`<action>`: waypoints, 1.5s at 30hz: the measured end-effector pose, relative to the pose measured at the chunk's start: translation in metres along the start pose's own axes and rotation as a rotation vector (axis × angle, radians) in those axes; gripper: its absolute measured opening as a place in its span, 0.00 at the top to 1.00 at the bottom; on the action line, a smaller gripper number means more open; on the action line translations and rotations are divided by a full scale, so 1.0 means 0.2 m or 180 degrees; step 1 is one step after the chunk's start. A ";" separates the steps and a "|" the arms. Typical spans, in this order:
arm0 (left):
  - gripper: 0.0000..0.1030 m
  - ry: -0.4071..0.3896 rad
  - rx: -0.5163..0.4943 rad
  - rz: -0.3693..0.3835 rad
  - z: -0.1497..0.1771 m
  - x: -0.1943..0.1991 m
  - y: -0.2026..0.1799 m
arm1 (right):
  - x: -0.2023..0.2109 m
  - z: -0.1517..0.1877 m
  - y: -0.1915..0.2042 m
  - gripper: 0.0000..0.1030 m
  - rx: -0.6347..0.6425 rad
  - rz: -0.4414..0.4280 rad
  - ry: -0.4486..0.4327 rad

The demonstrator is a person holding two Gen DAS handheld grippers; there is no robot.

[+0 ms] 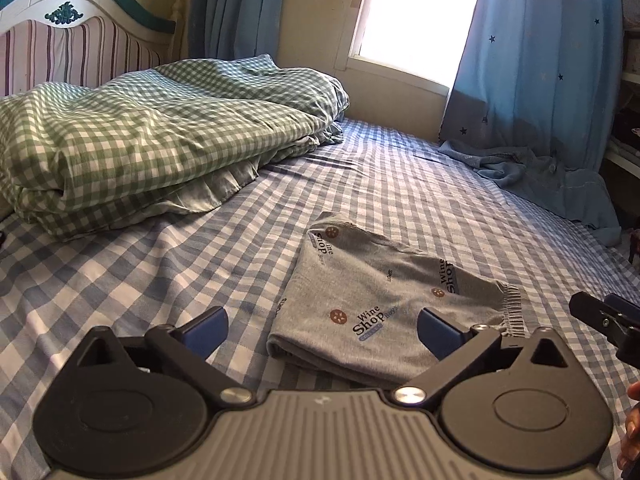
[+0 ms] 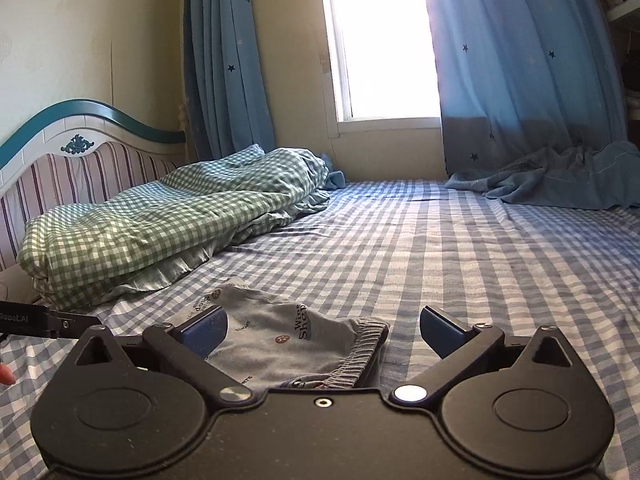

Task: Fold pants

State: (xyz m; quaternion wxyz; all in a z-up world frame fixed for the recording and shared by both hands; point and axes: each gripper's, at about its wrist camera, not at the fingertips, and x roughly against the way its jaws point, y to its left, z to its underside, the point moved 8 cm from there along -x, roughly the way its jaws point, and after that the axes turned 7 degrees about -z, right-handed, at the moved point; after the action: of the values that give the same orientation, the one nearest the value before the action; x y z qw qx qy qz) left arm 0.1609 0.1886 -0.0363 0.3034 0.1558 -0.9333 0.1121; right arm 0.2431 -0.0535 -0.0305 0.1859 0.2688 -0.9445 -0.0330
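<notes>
Grey pants [image 1: 376,292] printed with "Wine Shop" lie folded into a flat packet on the blue checked bed sheet [image 1: 120,280]. My left gripper [image 1: 322,332] hovers open just in front of the packet's near left edge, nothing between its blue pads. In the right wrist view the same pants [image 2: 280,344] show their elastic waistband at the near right. My right gripper [image 2: 324,334] is open above that waistband side and grips nothing. The other gripper's black tip [image 1: 608,324] shows at the right edge of the left wrist view, and at the left edge [image 2: 44,322] of the right wrist view.
A folded green checked duvet [image 1: 152,140] is piled at the head of the bed below the striped headboard [image 1: 72,48]. Blue star curtains [image 1: 540,80] hang beside the bright window [image 2: 384,40], their hems pooled on the bed's far right. A person's fingers [image 1: 630,432] show at the right edge.
</notes>
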 end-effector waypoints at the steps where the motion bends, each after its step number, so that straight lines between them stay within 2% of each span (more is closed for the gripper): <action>1: 0.01 -0.0015 0.0042 0.0001 0.02 0.03 0.01 | 0.05 0.01 0.02 0.01 0.0015 0.0022 -0.0025; 6: 0.01 -0.0046 0.0177 0.0034 0.14 0.14 0.03 | 0.25 0.11 0.09 0.01 0.0018 0.0125 -0.0101; 17: 0.01 -0.0137 0.0010 -0.0113 0.42 0.31 0.08 | 0.56 0.36 0.17 0.01 -0.0024 0.0379 -0.0075; 28: 0.00 -0.0324 -0.0167 -0.0207 0.53 0.44 0.09 | 0.68 0.52 0.23 0.01 0.0073 0.0504 -0.0039; 35: 0.00 -0.0530 -0.0239 -0.0211 0.54 0.48 0.10 | 0.75 0.53 0.23 0.01 0.0058 0.0546 -0.0228; 45: 0.00 -0.0510 -0.0341 -0.0232 0.62 0.49 0.11 | 0.71 0.60 0.26 0.01 -0.0009 0.0456 -0.0172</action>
State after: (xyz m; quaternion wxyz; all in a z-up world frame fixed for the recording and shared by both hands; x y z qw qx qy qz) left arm 0.0124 0.1497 -0.0783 0.2396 0.1816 -0.9530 0.0381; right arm 0.0615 -0.0871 -0.0852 0.1626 0.1992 -0.9660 -0.0281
